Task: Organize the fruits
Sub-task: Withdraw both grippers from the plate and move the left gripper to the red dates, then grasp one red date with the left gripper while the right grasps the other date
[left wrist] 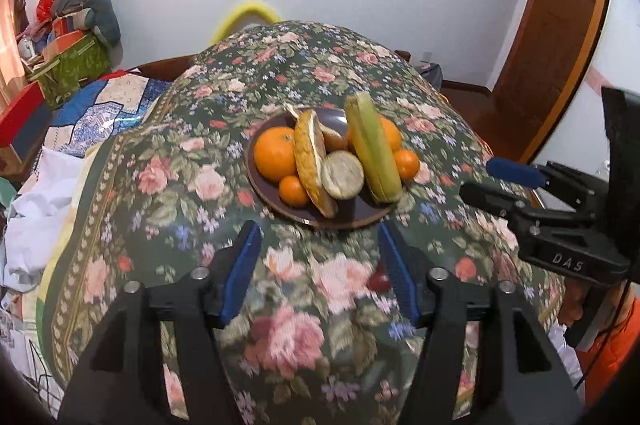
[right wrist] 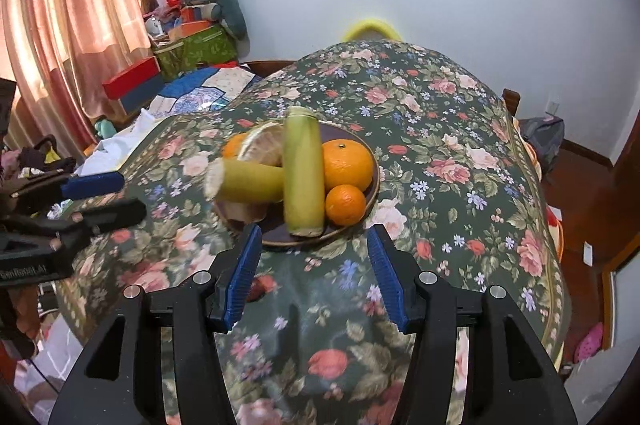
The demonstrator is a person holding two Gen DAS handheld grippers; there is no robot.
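A brown plate [left wrist: 352, 215] sits on the floral tablecloth and holds the fruit. On it lie a large orange [left wrist: 275, 153], two small oranges [left wrist: 293, 190], a tall green-yellow fruit [left wrist: 372, 153], a second one with its cut end [left wrist: 343, 174] facing me, and a pale brown wedge [left wrist: 312, 161]. My left gripper [left wrist: 318, 227] hovers open just in front of the plate, nothing between its blue pads. In the right wrist view the same plate [right wrist: 342, 134], green fruit [right wrist: 303, 173] and large orange [right wrist: 347, 161] lie just beyond my open, empty right gripper [right wrist: 314, 229].
Each gripper shows in the other's view: the right gripper [left wrist: 478, 179] at the plate's right, the left gripper [right wrist: 132, 194] at its left. A bed with a quilt [left wrist: 104, 105] and stacked boxes [right wrist: 192, 45] stands left of the table. A wooden door [left wrist: 560, 37] is at the right.
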